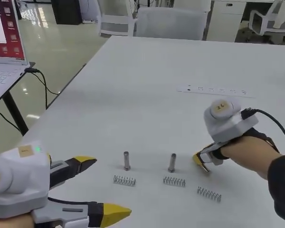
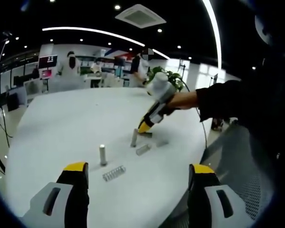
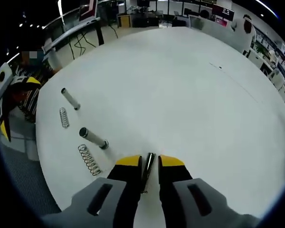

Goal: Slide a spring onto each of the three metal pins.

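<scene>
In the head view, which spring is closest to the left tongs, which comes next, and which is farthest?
1. Left spring, beside the open left tongs, near side of the left pin.
2. Middle spring, near side of the middle pin.
3. Right spring, by the right tongs, which grip a third pin.

Yellow-tipped left claw (image 2: 138, 167), right claw (image 3: 149, 160); silver pins (image 1: 127, 160); white table (image 1: 180, 61).

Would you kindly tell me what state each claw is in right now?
Left claw: open, holding nothing.
Right claw: closed on a metal pin.
</scene>
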### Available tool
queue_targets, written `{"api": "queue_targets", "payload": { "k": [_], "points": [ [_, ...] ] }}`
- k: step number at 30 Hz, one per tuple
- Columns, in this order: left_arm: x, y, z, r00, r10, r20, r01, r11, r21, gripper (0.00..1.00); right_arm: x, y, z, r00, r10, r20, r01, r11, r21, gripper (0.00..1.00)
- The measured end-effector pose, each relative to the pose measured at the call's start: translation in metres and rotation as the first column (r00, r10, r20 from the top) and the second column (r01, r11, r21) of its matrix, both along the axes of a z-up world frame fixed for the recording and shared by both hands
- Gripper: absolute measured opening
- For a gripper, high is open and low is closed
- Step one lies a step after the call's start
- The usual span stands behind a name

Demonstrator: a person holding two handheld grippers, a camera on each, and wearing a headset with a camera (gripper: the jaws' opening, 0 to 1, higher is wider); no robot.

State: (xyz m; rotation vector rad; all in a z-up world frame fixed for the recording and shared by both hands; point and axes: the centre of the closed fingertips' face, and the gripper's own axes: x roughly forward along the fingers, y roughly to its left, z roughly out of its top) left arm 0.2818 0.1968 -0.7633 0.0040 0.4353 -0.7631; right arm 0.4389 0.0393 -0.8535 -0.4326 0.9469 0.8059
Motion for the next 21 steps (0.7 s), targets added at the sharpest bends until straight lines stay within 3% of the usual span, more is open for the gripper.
{"api": "queue_targets", "payload": {
  "k": [10,21],
  "points": [
    [-0.0008,-0.002,-0.0001,1.0,-0.002,-0.003,0.002,1.0,-0.003,0.83,-0.0007,0.0,-0.0101,0.999,-0.026,-0.021,0.024,0.998,-0.06,0.08],
    [-0.0015,-0.0036,0.0012,1.0,-0.004,-0.001,0.004,1.0,-0.004,0.82,-0.0044,-0.0019,-0.0071,1.0,-0.016,0.001,0.016,0.995,-0.095,0.05]
  ]
}}
